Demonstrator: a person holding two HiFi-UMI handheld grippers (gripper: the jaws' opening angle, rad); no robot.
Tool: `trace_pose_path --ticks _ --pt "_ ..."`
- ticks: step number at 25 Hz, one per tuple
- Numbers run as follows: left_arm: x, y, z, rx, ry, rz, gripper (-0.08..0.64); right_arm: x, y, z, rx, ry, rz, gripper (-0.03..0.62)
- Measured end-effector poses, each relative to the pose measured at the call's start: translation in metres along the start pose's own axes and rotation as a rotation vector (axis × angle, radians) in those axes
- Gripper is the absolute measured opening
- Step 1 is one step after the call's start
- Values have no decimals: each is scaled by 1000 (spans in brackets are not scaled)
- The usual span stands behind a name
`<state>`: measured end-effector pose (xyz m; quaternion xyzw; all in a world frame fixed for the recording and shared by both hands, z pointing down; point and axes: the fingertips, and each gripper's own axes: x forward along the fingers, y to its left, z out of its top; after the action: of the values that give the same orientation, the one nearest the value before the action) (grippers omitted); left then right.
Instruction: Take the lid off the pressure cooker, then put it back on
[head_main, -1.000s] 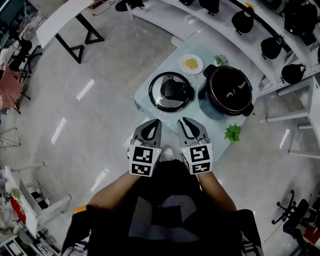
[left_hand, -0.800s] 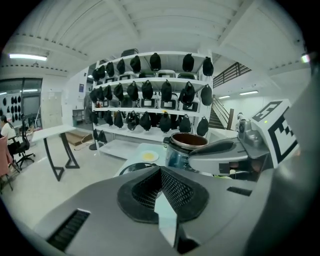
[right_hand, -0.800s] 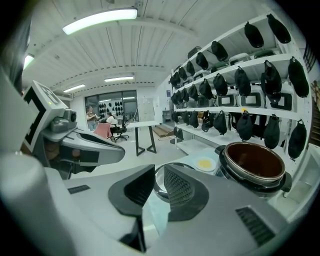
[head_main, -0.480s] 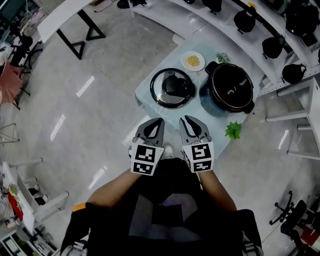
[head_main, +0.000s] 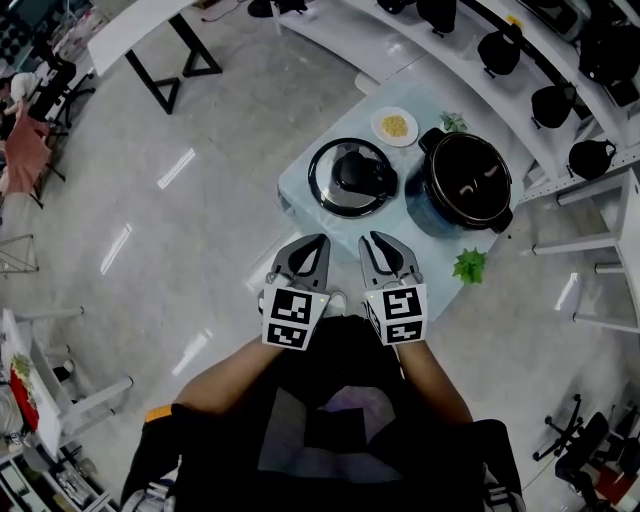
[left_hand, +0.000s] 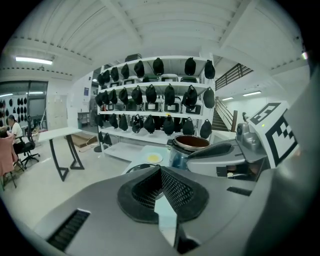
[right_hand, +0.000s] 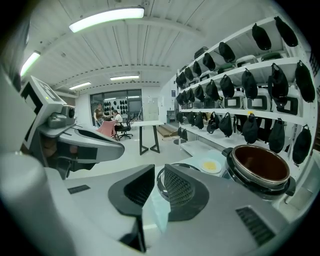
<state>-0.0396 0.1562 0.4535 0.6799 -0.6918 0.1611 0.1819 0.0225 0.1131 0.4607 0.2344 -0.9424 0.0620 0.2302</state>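
left hand-held gripper (left_hand: 160, 168) tips touching, lid (head_main: 350, 178) whole only from head view

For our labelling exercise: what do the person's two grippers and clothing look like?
Both the left gripper and right gripper have grey shells and curved jaws lined with black mesh-textured pads. Each carries a white cube with black square markers. The person wears a dark top that leaves the forearms uncovered.
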Motion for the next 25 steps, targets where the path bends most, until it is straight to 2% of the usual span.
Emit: trace_pose_path --ticks 8,16,25 --pt "2 13 -10 -16 33 1 6 18 1 0 47 16 5 87" --pt "47 35 -4 -13 56 -48 6 65 -22 -2 76 70 -30 123" --pt "105 78 -6 -27 134 -84 7 144 -56 -10 175 159 -90 193"
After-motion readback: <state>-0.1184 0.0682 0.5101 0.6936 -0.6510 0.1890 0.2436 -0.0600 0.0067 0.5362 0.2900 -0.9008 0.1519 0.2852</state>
